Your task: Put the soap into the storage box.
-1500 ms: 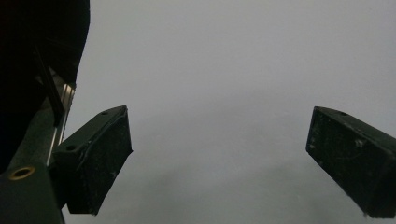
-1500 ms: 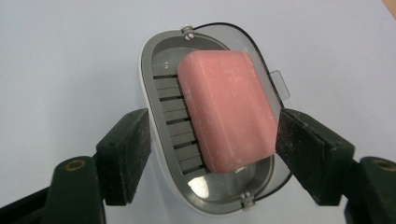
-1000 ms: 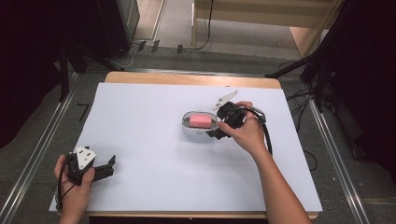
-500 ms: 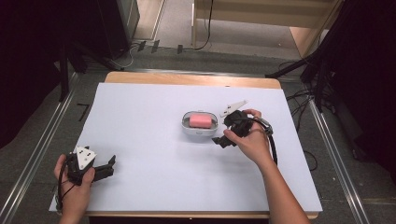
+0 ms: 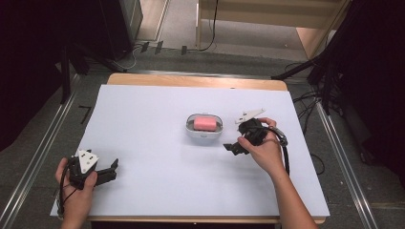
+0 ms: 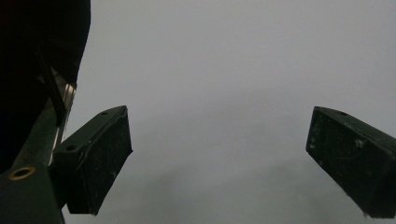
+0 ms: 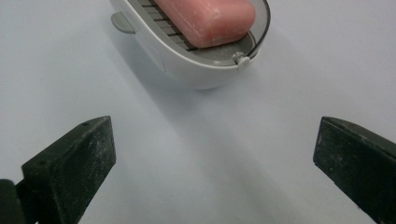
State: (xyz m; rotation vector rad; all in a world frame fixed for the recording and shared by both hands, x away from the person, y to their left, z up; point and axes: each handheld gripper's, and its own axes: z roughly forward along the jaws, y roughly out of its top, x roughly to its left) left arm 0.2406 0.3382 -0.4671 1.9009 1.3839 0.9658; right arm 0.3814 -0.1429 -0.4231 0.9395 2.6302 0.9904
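Observation:
A pink bar of soap [image 5: 204, 122] lies in a white oval soap dish [image 5: 204, 133] at the middle of the white table top. My right gripper [image 5: 234, 147] sits just right of the dish and a little nearer to me, clear of it. Its jaws have just been opening and now stand wide with nothing between them. In the right gripper view [image 7: 212, 135] the dish [image 7: 187, 65] and soap [image 7: 205, 16] lie ahead of the jaws, apart from them. My left gripper [image 5: 113, 169] rests open at the front left corner; in its own view [image 6: 219, 135] bare table lies between the jaws.
The white sheet [image 5: 143, 114] covers a wooden table whose far edge [image 5: 196, 81] shows. Metal rails [image 5: 43, 143] run along both sides. Dark equipment and cables stand on the floor beyond the table.
My right gripper has let go of the soap dish and drawn back to the right and toward me, its jaws now wide. The left hand has kept still.

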